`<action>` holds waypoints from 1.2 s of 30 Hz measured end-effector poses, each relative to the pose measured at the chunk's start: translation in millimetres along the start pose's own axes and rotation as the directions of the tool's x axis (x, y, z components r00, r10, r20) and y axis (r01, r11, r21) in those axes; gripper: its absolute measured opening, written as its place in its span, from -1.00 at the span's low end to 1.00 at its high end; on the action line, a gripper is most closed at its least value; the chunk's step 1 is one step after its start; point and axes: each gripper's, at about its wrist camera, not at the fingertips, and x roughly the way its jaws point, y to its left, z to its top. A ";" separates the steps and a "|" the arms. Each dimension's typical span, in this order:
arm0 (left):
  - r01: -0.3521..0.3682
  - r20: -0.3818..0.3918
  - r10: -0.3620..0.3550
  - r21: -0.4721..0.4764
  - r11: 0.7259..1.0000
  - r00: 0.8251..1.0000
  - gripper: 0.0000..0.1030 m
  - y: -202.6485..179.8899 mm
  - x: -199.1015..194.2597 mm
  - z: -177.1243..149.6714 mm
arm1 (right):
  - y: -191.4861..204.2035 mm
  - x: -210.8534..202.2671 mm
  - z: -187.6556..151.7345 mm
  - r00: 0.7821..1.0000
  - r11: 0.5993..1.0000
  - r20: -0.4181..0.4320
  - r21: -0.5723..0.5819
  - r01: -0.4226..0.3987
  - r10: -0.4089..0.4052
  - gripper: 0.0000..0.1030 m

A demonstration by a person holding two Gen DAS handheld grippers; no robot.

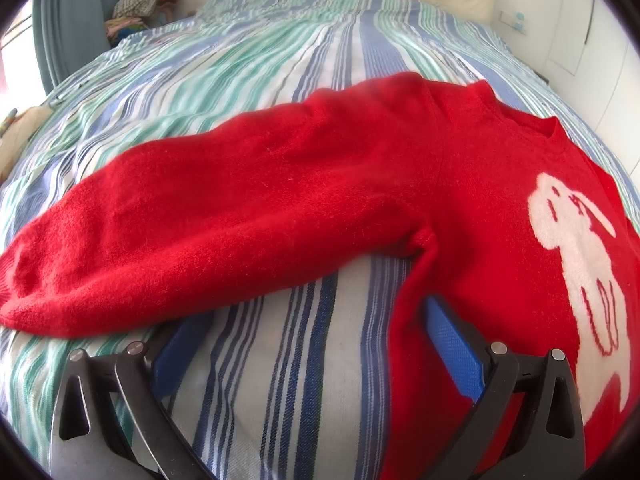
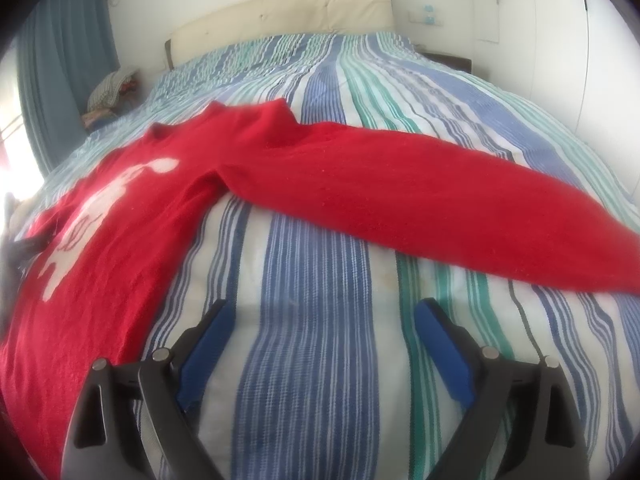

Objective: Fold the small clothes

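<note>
Both of my jaws stand wide and hold nothing. On my left gripper (image 1: 316, 344) the blue pads are spread far apart over the striped bedspread (image 1: 280, 380); the right-hand pad lies against the side edge of the red sweater (image 1: 460, 208), on top of the knit, while the other pad sits just below the tip of the sweater's sleeve (image 1: 160, 232). Between the two pads I see only bedspread. On my right gripper (image 2: 324, 344) the jaws are just as wide, with bare striped cloth between them; the left-hand finger (image 2: 208, 344) is just beside the sweater's side edge, and I cannot tell whether it touches.

The red sweater lies flat and face up on the bed, spread open, with a white rabbit figure (image 1: 576, 248) on its chest. Its collar (image 1: 552, 128) points toward the cream headboard (image 2: 280, 12). One sleeve stretches out sideways in my left wrist view, ending near the picture's left edge; the other sleeve (image 2: 440, 196) reaches out across my right wrist view toward the right edge. Both sleeves lie unfolded on the bedspread.

Beside the bed's far corner sits a pile of clothes (image 1: 144, 0), next to a blue curtain (image 1: 76, 20).
</note>
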 end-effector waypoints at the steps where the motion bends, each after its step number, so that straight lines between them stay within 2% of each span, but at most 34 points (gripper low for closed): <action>1: 0.000 0.000 0.000 0.000 1.000 1.000 0.99 0.0 0.0 0.0 | -0.3 0.1 0.1 1.000 1.000 0.000 0.000 -0.001 0.001 0.78; 15: 0.011 -0.008 -0.011 -0.008 1.000 1.000 0.99 1.1 1.9 1.4 | 1.8 1.5 -0.5 1.000 1.000 -0.011 -0.007 0.006 -0.006 0.79; 20: 0.054 -0.017 -0.055 -0.026 0.998 0.998 0.99 7.9 -0.2 4.7 | 2.4 4.3 0.2 1.000 1.000 -0.016 -0.015 0.008 -0.009 0.82; 23: 0.048 -0.013 -0.049 -0.036 0.998 0.999 0.99 13.8 -17.0 2.7 | 2.7 4.5 0.2 1.000 1.000 -0.016 -0.017 0.008 -0.009 0.84; 28: -0.064 0.070 0.067 -0.040 0.997 0.995 0.99 24.5 -69.4 -6.3 | 2.4 3.1 0.3 1.000 1.000 -0.014 -0.018 0.006 -0.007 0.84; 32: 0.058 0.077 -0.048 -0.138 0.989 0.996 0.99 25.4 -111.2 -13.3 | 2.4 0.2 0.3 1.000 1.000 -0.014 -0.016 0.005 -0.005 0.86; 34: 0.087 0.099 -0.076 -0.113 0.990 0.992 0.99 11.3 -130.7 -21.0 | 2.0 -2.9 3.8 0.999 1.000 -0.039 -0.014 0.000 -0.001 0.85; 36: 0.070 0.127 -0.062 -0.056 0.996 0.990 0.99 -7.4 -146.5 -31.5 | -3.9 -13.0 7.7 0.998 0.999 -0.056 0.018 -0.031 0.032 0.85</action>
